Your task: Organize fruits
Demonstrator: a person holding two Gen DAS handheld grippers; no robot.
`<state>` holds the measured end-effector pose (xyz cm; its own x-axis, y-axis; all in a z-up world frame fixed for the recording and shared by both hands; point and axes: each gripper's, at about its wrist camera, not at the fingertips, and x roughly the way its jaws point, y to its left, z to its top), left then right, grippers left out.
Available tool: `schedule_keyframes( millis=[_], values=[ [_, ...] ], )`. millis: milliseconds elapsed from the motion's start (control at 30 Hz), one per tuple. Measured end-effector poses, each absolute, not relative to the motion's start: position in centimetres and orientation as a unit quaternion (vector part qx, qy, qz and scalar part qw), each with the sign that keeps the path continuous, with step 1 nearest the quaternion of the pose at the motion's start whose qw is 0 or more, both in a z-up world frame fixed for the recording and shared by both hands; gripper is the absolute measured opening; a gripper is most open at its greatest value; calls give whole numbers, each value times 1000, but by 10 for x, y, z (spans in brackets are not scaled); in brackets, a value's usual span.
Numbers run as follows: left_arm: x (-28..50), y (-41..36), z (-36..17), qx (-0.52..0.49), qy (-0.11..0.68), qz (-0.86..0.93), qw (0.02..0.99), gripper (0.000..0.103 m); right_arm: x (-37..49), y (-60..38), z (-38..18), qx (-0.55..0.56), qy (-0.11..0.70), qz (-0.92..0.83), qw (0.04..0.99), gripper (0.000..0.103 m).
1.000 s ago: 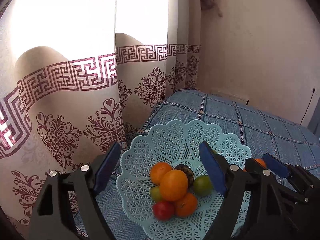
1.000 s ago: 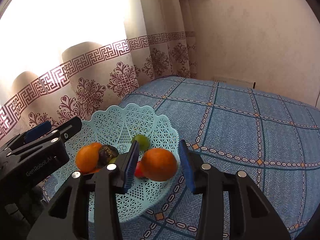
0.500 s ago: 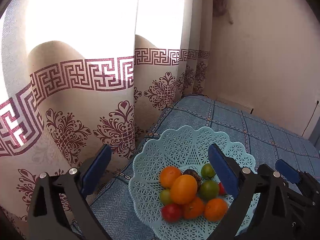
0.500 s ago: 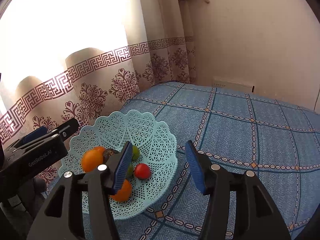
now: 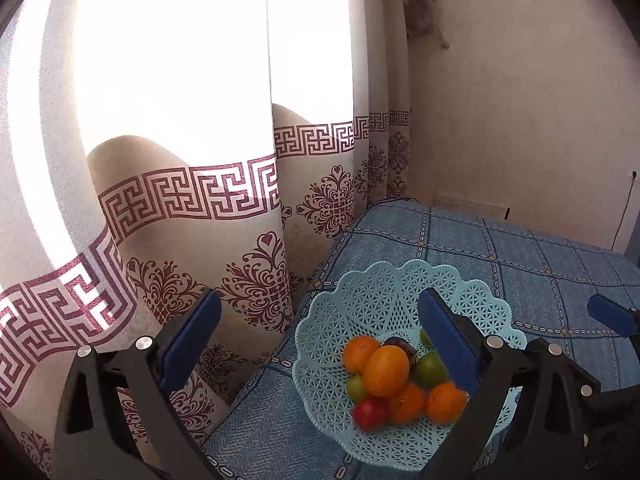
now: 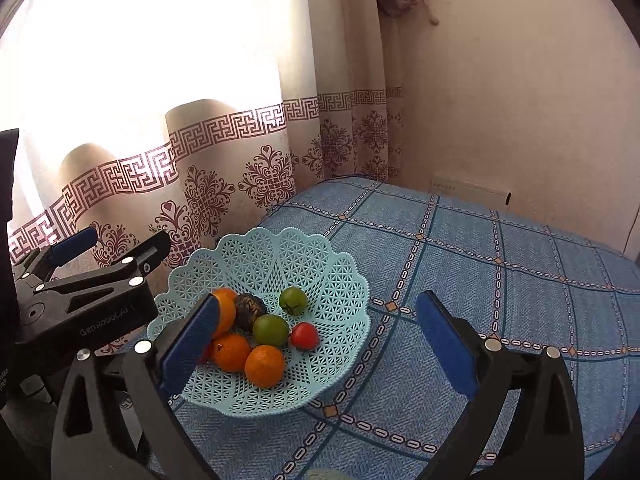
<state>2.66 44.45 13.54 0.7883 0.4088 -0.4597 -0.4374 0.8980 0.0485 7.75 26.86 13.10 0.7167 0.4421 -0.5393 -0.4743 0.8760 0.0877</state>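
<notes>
With both the left gripper [image 5: 318,344] and right gripper [image 6: 318,334] spread wide and empty above the basket [image 6: 340,276], we should probably check for stray fruit beyond view.

Backlit patterned curtain [image 5: 192,184], beige wall [image 6: 520,100], blue checked bedspread [image 6: 500,280]

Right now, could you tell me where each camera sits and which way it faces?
Left wrist: on the open left gripper, facing the patterned curtain and light-blue lattice plastic basket of fruit; the right gripper's tip shows.
Right wrist: on the open right gripper, facing basket and blue checked bedcover; the left gripper shows.
Shared: basket, curtain, bedcover.
</notes>
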Motion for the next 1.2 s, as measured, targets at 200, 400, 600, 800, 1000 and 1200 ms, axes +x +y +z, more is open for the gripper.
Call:
schedule_keyframes(
  millis=[200, 400, 600, 800, 1000, 1200],
  values=[
    [8, 445, 128, -5, 252, 235, 939, 100, 70, 259, 128, -15, 290, 234, 928, 98],
    [-12, 449, 124, -1, 260, 240, 935, 100, 60, 263, 124, -26, 296, 240, 924, 98],
    [-17, 448, 117, 5, 269, 243, 932, 100, 50, 271, 116, -53, 304, 233, 922, 98],
    [-18, 438, 114, 17, 272, 238, 932, 100, 46, 272, 118, -58, 297, 225, 926, 98],
    [-18, 434, 112, 27, 275, 233, 933, 100, 45, 269, 121, -62, 291, 219, 929, 98],
    [-17, 437, 108, 24, 280, 235, 931, 100, 45, 271, 119, -74, 288, 214, 930, 98]
  ],
)
